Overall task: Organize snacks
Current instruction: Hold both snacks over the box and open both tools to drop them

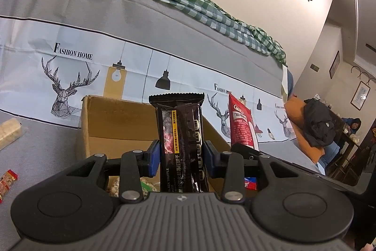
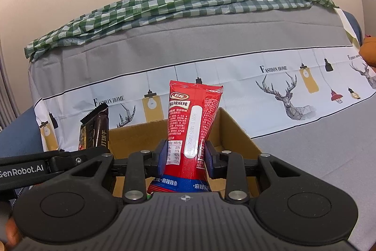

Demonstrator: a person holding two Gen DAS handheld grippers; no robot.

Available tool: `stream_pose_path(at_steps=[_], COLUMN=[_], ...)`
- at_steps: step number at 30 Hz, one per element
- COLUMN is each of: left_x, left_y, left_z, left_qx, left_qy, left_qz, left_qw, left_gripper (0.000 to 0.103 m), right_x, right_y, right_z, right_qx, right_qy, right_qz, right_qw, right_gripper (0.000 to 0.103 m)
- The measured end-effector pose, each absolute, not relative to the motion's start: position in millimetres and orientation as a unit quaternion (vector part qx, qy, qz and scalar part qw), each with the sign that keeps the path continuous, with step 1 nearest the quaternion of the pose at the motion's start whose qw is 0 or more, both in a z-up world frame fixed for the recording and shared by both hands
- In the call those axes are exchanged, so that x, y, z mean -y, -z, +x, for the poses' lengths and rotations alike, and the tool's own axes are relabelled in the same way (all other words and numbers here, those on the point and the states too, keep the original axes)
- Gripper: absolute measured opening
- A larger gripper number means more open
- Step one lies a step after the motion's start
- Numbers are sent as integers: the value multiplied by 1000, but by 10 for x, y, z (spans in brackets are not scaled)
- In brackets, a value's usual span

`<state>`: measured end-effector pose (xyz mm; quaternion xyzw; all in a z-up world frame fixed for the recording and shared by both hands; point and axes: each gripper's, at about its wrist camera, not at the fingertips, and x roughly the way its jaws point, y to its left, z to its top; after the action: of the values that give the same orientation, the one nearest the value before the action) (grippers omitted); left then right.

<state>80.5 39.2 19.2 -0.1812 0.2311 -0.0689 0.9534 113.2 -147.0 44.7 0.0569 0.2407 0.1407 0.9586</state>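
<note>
Two grippers were held over the open cardboard box [image 1: 122, 124], each clamped on a snack. The left gripper [image 1: 181, 157] was closed part-way on an upright dark brown packet [image 1: 179, 133], its blue pads [image 1: 154, 158] pressed to both sides. At about two o'clock from it, the right gripper [image 2: 185, 158] was seen squeezing an upright red packet [image 2: 191, 124] at its lower half, above the box.

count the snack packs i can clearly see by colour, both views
Dark brown pack, held upright in the left gripper: 1
Red pack, held upright in the right gripper: 1
Small red-and-clear pack on the grey cover: 1
Pale clear-wrapped pack at the left edge: 1
Total: 4
</note>
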Motion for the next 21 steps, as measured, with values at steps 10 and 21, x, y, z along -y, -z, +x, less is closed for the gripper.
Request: stream_pose_path(at_steps=[10,21], left_x=[-400,-388], left_y=[-186,-205], left_z=[803,794], left_qx=[-231,-229], left_qy=[73,73], left_qz=[-182,-184], left_qw=[953,953], left_gripper=[43,43], right_x=[1453,1450], right_y=[-438,-434], right_z=[1123,1123], right_qx=[-240,-240], right_qy=[-142,-144], right_qz=[52,48], right_qw=[959,959], right_gripper=[34,34])
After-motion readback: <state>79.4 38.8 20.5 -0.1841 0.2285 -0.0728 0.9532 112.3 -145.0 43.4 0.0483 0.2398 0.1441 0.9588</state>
